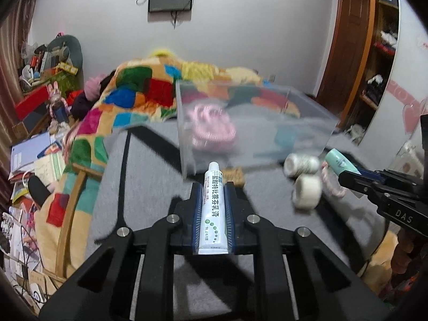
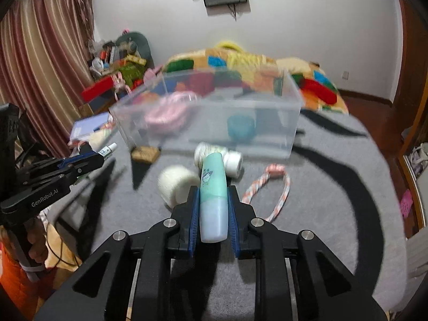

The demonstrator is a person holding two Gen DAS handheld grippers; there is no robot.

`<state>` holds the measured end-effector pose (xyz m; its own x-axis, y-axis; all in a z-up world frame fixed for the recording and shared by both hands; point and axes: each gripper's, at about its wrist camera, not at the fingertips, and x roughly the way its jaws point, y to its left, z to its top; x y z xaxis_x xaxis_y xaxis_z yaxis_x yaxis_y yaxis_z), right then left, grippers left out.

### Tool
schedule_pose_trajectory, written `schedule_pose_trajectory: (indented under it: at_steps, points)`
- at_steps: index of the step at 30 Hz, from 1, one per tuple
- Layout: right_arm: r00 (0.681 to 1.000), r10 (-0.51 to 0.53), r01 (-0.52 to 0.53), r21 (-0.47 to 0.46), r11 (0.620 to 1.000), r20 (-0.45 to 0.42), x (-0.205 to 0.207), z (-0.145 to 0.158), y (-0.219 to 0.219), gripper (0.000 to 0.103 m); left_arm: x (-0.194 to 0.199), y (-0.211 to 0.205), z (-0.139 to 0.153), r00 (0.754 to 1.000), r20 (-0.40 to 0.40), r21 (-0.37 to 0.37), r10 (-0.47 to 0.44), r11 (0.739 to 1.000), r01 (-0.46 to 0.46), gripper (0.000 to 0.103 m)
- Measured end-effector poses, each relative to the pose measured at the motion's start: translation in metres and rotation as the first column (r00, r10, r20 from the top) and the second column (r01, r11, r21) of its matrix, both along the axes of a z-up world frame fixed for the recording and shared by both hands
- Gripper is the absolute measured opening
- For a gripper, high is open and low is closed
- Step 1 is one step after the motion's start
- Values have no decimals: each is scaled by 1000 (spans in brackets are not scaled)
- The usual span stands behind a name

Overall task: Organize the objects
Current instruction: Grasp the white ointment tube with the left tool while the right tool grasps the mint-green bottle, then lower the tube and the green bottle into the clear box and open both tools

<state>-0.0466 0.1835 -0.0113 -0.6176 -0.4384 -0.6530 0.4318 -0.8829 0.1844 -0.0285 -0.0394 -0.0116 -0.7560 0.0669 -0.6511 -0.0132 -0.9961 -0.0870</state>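
Left wrist view: left tongs (image 1: 213, 187) clench the ointment tube (image 1: 213, 208) lengthwise, clear bin (image 1: 307, 117) just ahead; right tongs (image 2: 213, 191) grip the mint bottle (image 2: 213, 195), bin equally ahead

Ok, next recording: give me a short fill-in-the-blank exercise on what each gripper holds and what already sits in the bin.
1. The left gripper is shut on a white ointment ____.
2. The right gripper grips a mint-green and pale blue plastic ____.
3. Inside the clear plastic storage bin lie a coiled pink rope and a ____ cup.
4. The orange-and-white braided rope lies ____ the bin.

Missing words: tube; bottle; teal; outside
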Motion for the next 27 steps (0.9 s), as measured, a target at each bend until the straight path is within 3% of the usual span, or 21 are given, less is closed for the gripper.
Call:
schedule_pose_trajectory:
  at_steps: [7, 12, 24, 27]
  points:
    - [996, -19, 16, -31, 999, -87, -17, 38, -1, 18, -18, -3, 33, 997, -74, 45, 5, 999, -1, 16]
    - [996, -8, 4, -37, 999, -93, -44, 49, -14, 18, -49, -10, 37, 995, -77, 32, 55, 998, -53, 16]
    - [1000, 20, -20, 60, 998, -4, -113, 26, -59, 18, -110, -12, 18, 998, 28, 58, 47, 997, -49, 16]
    - [999, 33, -34, 82, 996, 13, -120, 18, -67, 13, -119, -14, 11, 998, 54, 82, 43, 996, -47, 16]
